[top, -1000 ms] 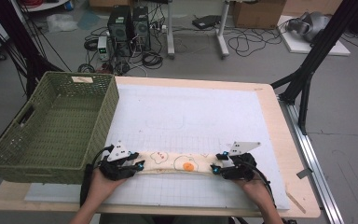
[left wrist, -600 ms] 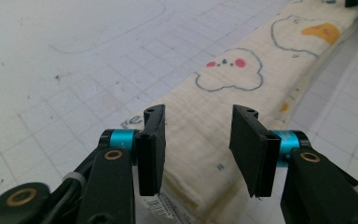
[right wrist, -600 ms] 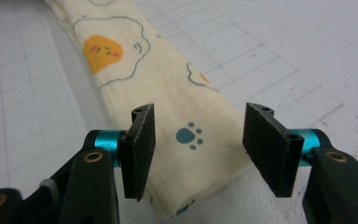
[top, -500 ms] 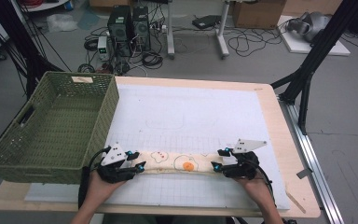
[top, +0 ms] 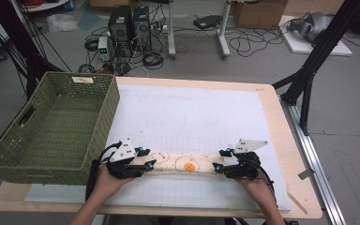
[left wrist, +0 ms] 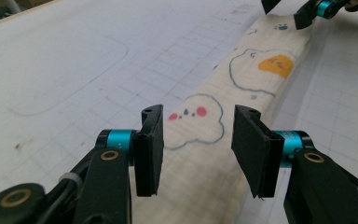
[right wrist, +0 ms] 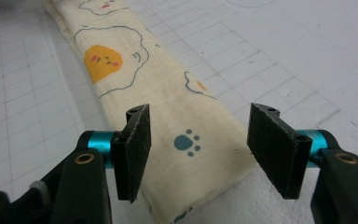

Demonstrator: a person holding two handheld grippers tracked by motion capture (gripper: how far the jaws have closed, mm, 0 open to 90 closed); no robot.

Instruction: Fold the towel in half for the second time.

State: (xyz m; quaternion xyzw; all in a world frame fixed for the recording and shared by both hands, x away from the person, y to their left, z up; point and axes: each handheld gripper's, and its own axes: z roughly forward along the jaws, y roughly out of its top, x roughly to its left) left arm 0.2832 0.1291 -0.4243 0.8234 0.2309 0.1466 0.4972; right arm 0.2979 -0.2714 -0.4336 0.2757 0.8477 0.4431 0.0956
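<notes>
A cream cloth (top: 183, 163) printed with fried eggs and paw marks lies folded into a long narrow strip near the front of the white grid mat (top: 192, 117). My left gripper (top: 146, 164) stands open at the strip's left end, its jaws either side of the cloth (left wrist: 200, 140). My right gripper (top: 218, 165) stands open at the right end, jaws straddling the cloth (right wrist: 177, 126) by a blue paw print. Neither pair of jaws presses the fabric. The right gripper's tips (left wrist: 307, 14) show at the far end in the left gripper view.
A green woven basket (top: 47, 126) stands at the table's left edge, close to my left hand. The wooden table rim (top: 290, 140) borders the mat at the right. Computers, cables and a black stand sit on the floor beyond.
Both grippers have shifted slightly toward the near edge along with the strip; their jaws stay open around the cloth's ends.
</notes>
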